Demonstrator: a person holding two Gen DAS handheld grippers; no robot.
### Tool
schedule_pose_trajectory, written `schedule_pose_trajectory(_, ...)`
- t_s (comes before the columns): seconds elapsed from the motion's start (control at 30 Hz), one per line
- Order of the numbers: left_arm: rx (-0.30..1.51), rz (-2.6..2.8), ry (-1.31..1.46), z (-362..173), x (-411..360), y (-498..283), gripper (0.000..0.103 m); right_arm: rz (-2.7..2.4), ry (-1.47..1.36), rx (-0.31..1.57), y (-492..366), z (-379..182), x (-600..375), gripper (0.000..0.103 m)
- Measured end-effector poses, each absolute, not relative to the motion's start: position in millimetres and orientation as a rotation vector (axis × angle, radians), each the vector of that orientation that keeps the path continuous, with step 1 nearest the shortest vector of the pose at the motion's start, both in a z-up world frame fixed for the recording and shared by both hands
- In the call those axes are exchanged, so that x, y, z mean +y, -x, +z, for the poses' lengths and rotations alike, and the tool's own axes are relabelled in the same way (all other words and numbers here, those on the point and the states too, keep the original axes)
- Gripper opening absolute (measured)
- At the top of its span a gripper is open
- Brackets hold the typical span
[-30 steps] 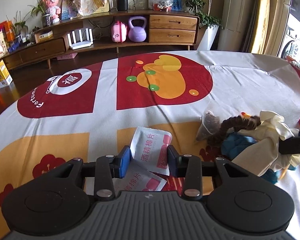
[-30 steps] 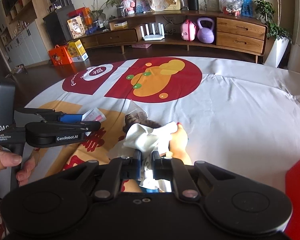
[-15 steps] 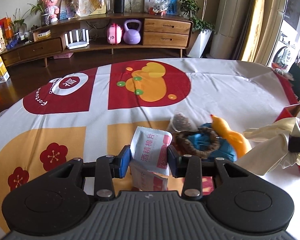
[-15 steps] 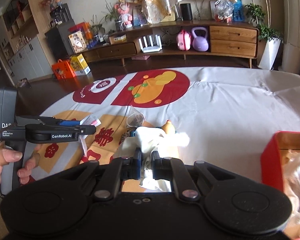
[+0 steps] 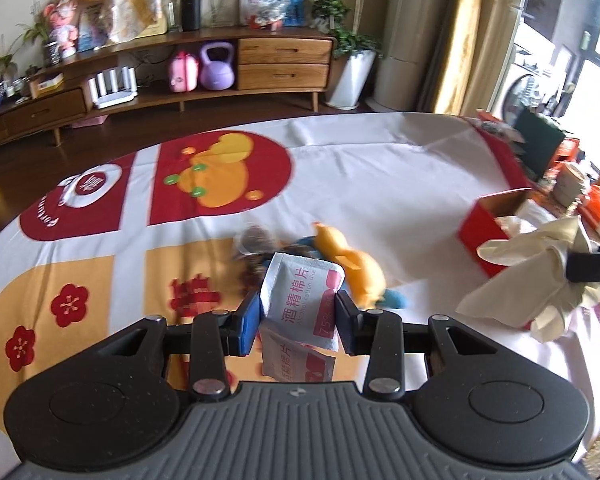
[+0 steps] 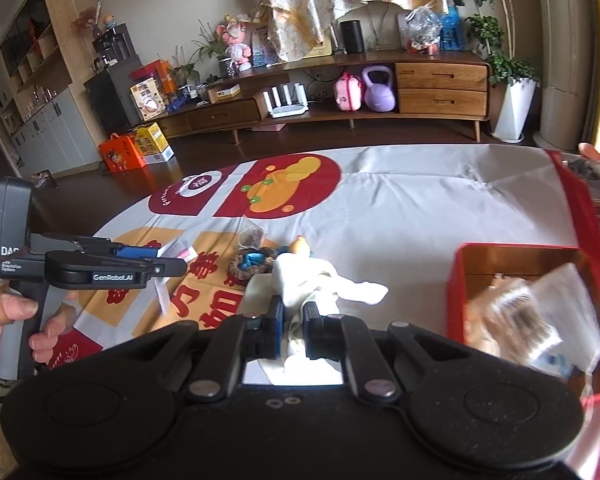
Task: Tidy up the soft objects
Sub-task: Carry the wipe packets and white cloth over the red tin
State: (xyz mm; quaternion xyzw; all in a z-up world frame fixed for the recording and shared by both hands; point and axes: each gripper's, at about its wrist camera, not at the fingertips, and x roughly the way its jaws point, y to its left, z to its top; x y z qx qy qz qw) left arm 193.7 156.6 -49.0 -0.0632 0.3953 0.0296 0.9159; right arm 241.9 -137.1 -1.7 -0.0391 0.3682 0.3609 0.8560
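My left gripper [image 5: 298,308] is shut on white-and-pink alcohol wipe packets [image 5: 300,296], held above the tablecloth; a second packet hangs below the first. My right gripper [image 6: 293,320] is shut on a cream glove [image 6: 312,280] that dangles in the air. In the left wrist view the glove [image 5: 532,280] hangs in front of a red box [image 5: 480,236]. On the cloth lie an orange-and-blue plush toy [image 5: 356,268], a brown braided ring [image 6: 252,262] and a small clear sachet [image 6: 252,236]. The left gripper [image 6: 156,254] shows at the left, held by a hand.
The open red box [image 6: 456,292] at the right holds a plastic bag and fuzzy items. The table wears a white, red and yellow printed cloth [image 5: 380,176]. Behind it runs a wooden sideboard [image 6: 440,88], and a white plant pot [image 6: 516,108] stands by it.
Both grippers have risen and swung right with their loads. The glove has come up off the pile, and the red box has entered both views.
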Motion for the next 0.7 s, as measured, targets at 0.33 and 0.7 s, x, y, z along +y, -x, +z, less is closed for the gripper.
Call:
schedule_pose_trajectory(0.33, 0.795, -0.065, 0.098, -13, 80, -192, 0.039, 0.685, 0.051, 0.742, -243, 21, -194, 0.009)
schedule_pose_trajectory(0.7, 0.763, -0.182, 0.032, 8, -7, -214, 0.039, 0.603, 0.011, 0.725, -260, 22, -249, 0.009)
